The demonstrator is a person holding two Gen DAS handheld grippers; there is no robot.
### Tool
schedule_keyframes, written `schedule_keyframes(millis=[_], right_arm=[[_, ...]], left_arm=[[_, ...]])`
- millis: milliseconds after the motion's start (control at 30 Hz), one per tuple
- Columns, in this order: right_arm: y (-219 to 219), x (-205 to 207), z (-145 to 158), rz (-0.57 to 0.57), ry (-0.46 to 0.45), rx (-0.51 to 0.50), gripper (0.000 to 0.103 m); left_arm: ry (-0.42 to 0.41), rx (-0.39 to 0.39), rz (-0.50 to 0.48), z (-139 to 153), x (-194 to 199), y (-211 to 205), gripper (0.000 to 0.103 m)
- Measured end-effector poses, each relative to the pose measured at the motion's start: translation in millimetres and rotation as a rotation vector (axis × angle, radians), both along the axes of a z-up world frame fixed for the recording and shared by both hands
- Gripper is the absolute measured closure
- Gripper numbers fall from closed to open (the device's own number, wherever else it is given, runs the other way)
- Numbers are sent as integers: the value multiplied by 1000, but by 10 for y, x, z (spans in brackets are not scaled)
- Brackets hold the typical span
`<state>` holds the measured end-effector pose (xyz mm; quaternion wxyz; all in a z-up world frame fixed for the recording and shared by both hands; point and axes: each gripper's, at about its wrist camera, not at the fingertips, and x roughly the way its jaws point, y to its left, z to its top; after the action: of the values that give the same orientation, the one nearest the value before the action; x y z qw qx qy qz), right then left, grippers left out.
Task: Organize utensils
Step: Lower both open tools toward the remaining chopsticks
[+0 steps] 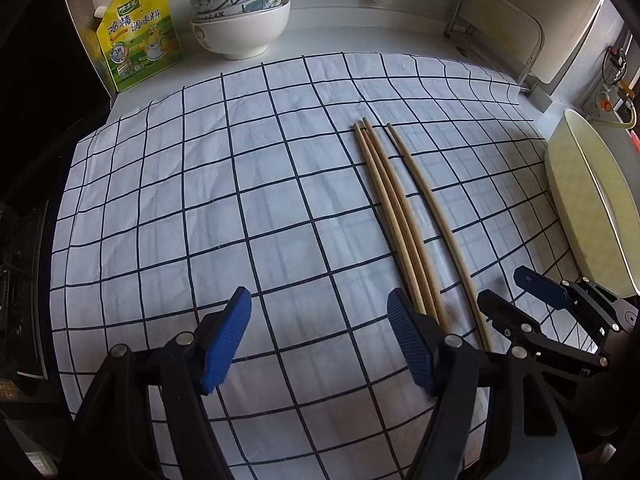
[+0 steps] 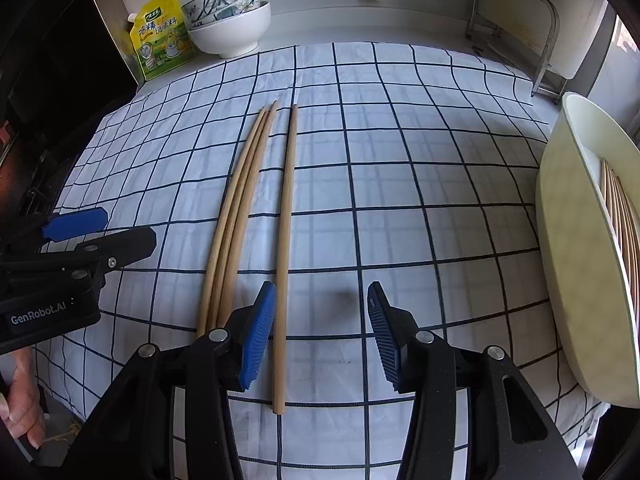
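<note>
Wooden chopsticks lie lengthwise on the checked cloth (image 1: pixel 240 220): a tight bundle (image 1: pixel 394 208) (image 2: pixel 236 208) and a single one (image 1: pixel 436 216) (image 2: pixel 286 220) just right of it. My left gripper (image 1: pixel 318 340) (image 2: pixel 100 236) is open over bare cloth, its right finger beside the bundle's near ends. My right gripper (image 2: pixel 320 336) (image 1: pixel 516 296) is open low over the cloth. The single chopstick lies between its pads, close to the left pad, and neither pad presses on it. A cream oval dish (image 2: pixel 568 240) (image 1: pixel 588 200) at the right holds several more chopsticks (image 2: pixel 618 208).
Stacked bowls (image 1: pixel 240 20) (image 2: pixel 228 24) and a yellow seasoning pouch (image 1: pixel 138 36) (image 2: pixel 162 40) stand at the back left. A metal rack (image 1: pixel 496 28) (image 2: pixel 516 28) stands at the back right. A person's hand (image 2: pixel 20 400) holds the left gripper's handle.
</note>
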<state>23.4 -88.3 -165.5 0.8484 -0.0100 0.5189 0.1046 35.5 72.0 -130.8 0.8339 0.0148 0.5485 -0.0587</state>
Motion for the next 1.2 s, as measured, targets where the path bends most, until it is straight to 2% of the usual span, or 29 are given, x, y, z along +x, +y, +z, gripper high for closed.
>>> schedule_keyframes(millis=[433, 500, 567, 633, 1167, 1200], right_arm=[[148, -6, -91, 38, -32, -82, 60], [150, -11, -87, 43, -39, -82, 76], [148, -9, -81, 43, -46, -94, 88], [118, 2, -82, 40, -46, -92, 94], [-327, -27, -83, -54, -19, -36, 96], [-339, -31, -75, -57, -22, -31, 92]], left_arm=[[4, -2, 4, -29, 0, 2, 30], [1, 2, 2, -28, -1, -14, 29], [2, 2, 0, -39, -5, -35, 28], [8, 1, -3, -59, -4, -55, 28], [21, 11, -38, -208, 54, -295, 28], [22, 13, -39, -215, 57, -302, 28]])
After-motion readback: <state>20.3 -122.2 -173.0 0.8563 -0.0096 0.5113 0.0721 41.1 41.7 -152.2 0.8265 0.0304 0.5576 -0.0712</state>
